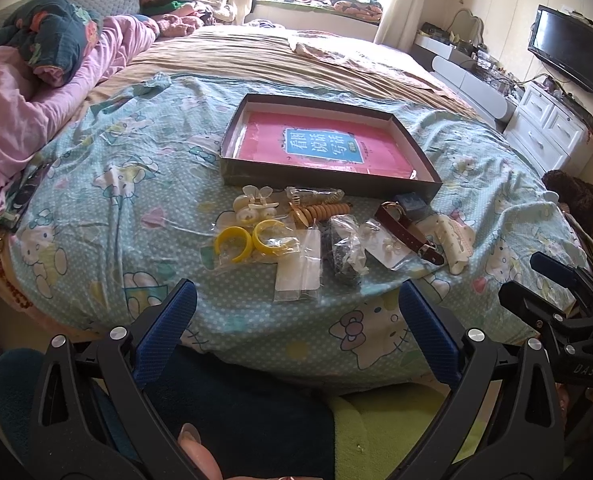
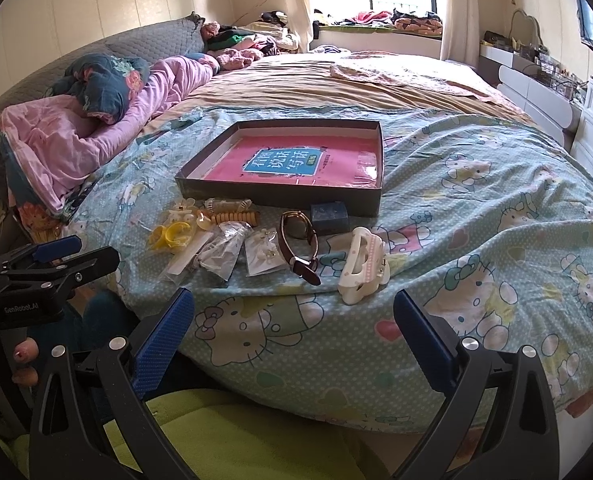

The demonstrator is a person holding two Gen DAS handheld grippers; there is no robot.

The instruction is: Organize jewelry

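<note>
A shallow dark box (image 1: 232, 178) (image 2: 378, 152) with a pink book inside lies on the bed. In front of it lies a row of jewelry: yellow bangles in a bag (image 1: 252, 240) (image 2: 172, 236), a white flower clip (image 1: 252, 204), an orange coil hair tie (image 1: 328, 211) (image 2: 236, 216), bagged earrings (image 1: 388, 246) (image 2: 262, 256), a brown-strap watch (image 1: 410, 230) (image 2: 298, 240), a small blue box (image 1: 410, 203) (image 2: 330, 216) and a white claw clip (image 1: 458, 242) (image 2: 362, 266). My left gripper (image 1: 296, 300) is open and empty, near the bed's edge. My right gripper (image 2: 292, 308) is open and empty too.
Pink and dark quilts (image 1: 36, 92) are piled at the left of the bed. A white dresser (image 1: 548, 132) and a TV (image 1: 568, 54) stand at the right. The blue cartoon-print sheet (image 2: 476, 208) stretches to the right of the jewelry.
</note>
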